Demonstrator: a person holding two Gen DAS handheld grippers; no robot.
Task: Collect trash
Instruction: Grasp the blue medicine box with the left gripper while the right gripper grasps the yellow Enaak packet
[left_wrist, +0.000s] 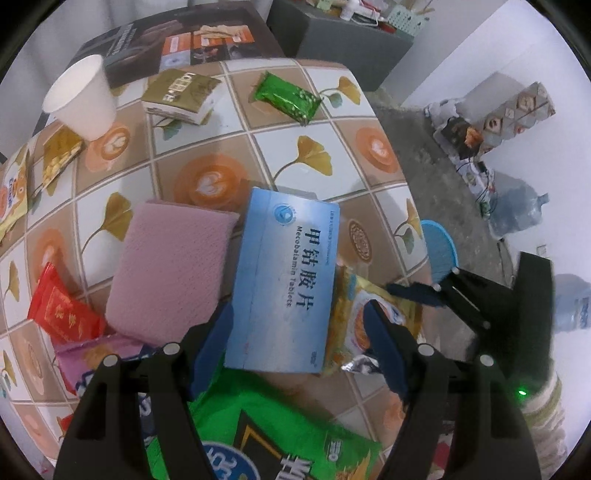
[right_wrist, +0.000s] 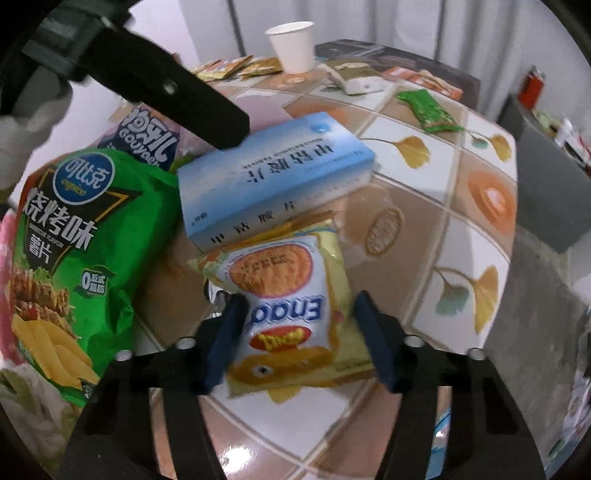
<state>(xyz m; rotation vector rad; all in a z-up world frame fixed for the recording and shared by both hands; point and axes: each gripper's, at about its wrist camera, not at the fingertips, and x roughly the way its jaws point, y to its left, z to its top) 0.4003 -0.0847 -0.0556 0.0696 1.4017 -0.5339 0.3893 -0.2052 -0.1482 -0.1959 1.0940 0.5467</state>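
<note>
A blue tablet box (left_wrist: 282, 280) lies on the patterned tablecloth; my left gripper (left_wrist: 299, 332) is open with its fingers on either side of the box's near end. The box shows in the right wrist view (right_wrist: 273, 173) too. A yellow Enaak snack packet (right_wrist: 291, 314) lies just in front of the box, between the open fingers of my right gripper (right_wrist: 295, 332); it also shows in the left wrist view (left_wrist: 364, 325). A green chip bag (right_wrist: 70, 258) lies to the left, also seen in the left wrist view (left_wrist: 280, 435).
A pink sponge (left_wrist: 171, 266), a red sachet (left_wrist: 61, 314), a white paper cup (left_wrist: 83, 98), a tissue pack (left_wrist: 181, 96) and a green wrapper (left_wrist: 284, 96) lie on the table (left_wrist: 314, 155). A blue bin (left_wrist: 439, 247) stands beyond the right edge. A dark box (left_wrist: 184, 37) sits at the back.
</note>
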